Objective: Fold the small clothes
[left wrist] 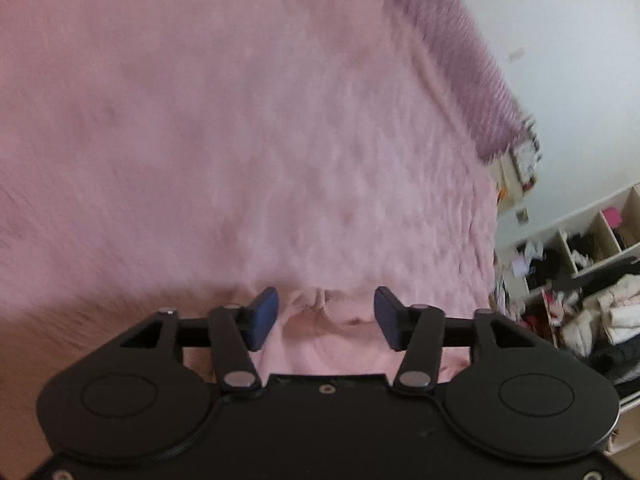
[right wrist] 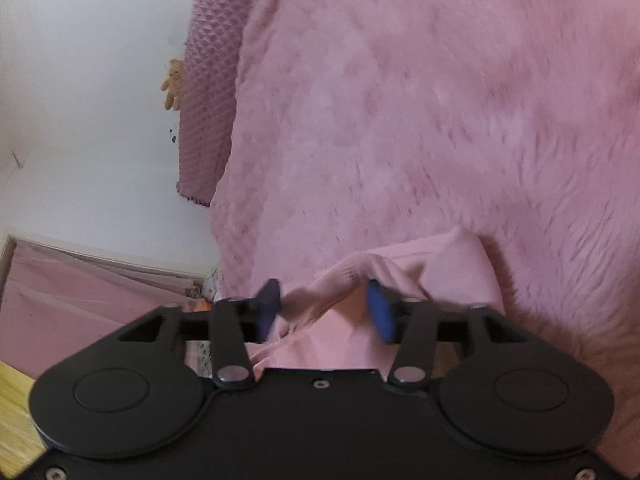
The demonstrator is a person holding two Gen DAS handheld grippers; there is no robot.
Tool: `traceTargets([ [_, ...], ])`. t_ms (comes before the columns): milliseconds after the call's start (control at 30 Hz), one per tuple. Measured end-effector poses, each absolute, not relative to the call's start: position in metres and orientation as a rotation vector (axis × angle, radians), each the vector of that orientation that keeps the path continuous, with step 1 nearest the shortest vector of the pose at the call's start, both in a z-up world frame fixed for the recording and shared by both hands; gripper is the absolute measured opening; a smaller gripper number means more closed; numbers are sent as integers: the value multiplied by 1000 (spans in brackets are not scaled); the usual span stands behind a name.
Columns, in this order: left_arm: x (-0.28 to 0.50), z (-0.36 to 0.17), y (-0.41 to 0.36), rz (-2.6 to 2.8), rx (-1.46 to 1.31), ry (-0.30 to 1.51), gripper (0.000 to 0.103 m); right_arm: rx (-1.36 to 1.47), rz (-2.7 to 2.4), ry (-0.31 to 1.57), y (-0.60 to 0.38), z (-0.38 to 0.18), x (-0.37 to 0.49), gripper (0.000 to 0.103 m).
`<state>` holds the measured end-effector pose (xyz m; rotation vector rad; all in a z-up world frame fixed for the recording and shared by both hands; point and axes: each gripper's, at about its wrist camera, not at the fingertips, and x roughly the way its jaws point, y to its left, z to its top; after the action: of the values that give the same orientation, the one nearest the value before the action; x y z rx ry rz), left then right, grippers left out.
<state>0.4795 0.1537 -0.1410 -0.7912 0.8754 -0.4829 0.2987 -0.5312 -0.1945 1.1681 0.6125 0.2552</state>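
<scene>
Here the small pink garment (right wrist: pixel 404 280) lies on the fuzzy pink blanket (right wrist: pixel 440 100), bunched at the blanket's near edge. It looks light, soft and limp, a ribbed knit that will sag and crease wherever it hangs free, so it is best taken by a hem or a corner, both edges pinched together, not by the loose middle. The right gripper (right wrist: pixel 326 308) stands released, its blue pads apart with a raised fold of the garment between them but not squeezed. The left gripper (left wrist: pixel 326 316) is likewise released, pads wide on either side of a puckered bit of the same pink cloth; blur makes it hard to say whether a pad brushes it. Past the blanket's right edge stands an open cubby shelf (left wrist: pixel 600 224) whose compartments hold heaps of clothes, white and dark pieces jumbled together
</scene>
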Motion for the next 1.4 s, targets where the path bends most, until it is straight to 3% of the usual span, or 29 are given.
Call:
traceTargets([
  [133,447,-118,151,-551,-718,854,58,866,260,613,-502,-151,297,52],
  [267,399,-104,112,-635,-453,832,59,384,309,654,-434,-114,299,52],
  [467,360,-125,59,-713,-193,918,60,-116,477,635,-339,-109,337,50],
  [833,345,-182,76,-684,-240,997,61,-219,661,781,-285,-142,412,50],
  [867,345,-184,80,-687,-261,995,61,-196,671,810,-283,-146,417,45],
  [900,338,-183,93,-692,-271,992,61,-182,677,842,-280,-152,423,29],
  [933,336,-185,97,-697,-279,987,61,-174,673,867,-279,-155,427,6],
  [1100,328,-182,103,-692,-285,977,61,-219,599,788,-275,-151,427,5],
  [1233,325,-180,98,-668,-283,968,61,-252,542,843,-271,-161,431,6],
  [1300,324,-179,93,-657,-265,960,62,-308,504,840,-264,-169,424,20],
  [1400,324,-177,91,-652,-251,958,62,-222,505,777,-277,-152,402,24],
])
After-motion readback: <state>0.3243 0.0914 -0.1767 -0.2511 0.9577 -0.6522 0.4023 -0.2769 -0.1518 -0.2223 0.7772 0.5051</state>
